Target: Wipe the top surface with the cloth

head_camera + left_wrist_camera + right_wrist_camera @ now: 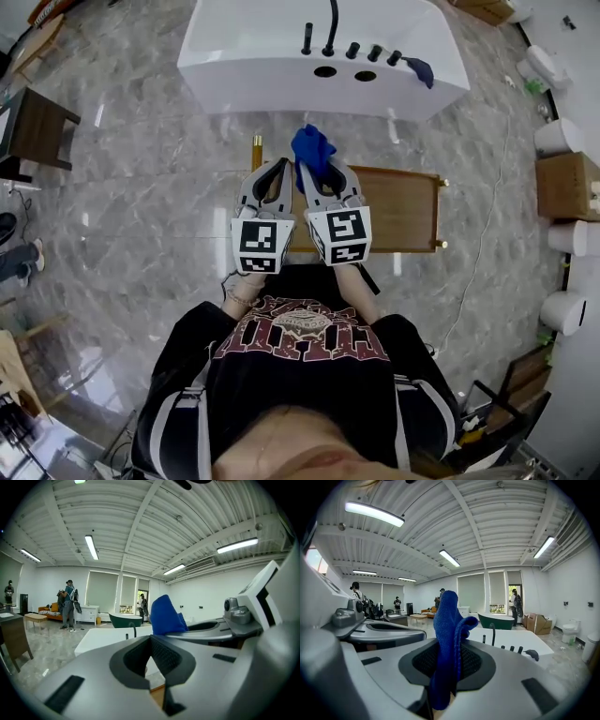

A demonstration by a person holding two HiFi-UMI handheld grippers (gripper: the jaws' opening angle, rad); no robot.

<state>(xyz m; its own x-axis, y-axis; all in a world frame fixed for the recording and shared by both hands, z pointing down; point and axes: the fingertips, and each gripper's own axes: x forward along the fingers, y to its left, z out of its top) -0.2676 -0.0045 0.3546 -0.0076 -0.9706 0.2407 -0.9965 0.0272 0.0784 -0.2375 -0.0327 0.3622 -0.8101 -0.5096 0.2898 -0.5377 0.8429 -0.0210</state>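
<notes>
head view, clock read from the person: low table [403, 211] at 12, just ahead; bathtub [244, 47] behind it, farther at 12. left gripper [274, 171] and right gripper [317, 173] side by side over the table's 9 o'clock end. cloth [312, 148] between the right gripper's jaws, sticking out toward 12. second cloth [421, 69] on the bathtub's rim at 1. side table [37, 127] at 10; box [562, 183] at 2.

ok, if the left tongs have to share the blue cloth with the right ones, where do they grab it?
Probably the free bunch of the blue cloth that stands up past the tips of the right tongs; its lower part is pinched between those jaws. The left tongs sit shut and empty right beside it, so open them and come in from the person's left.
</notes>
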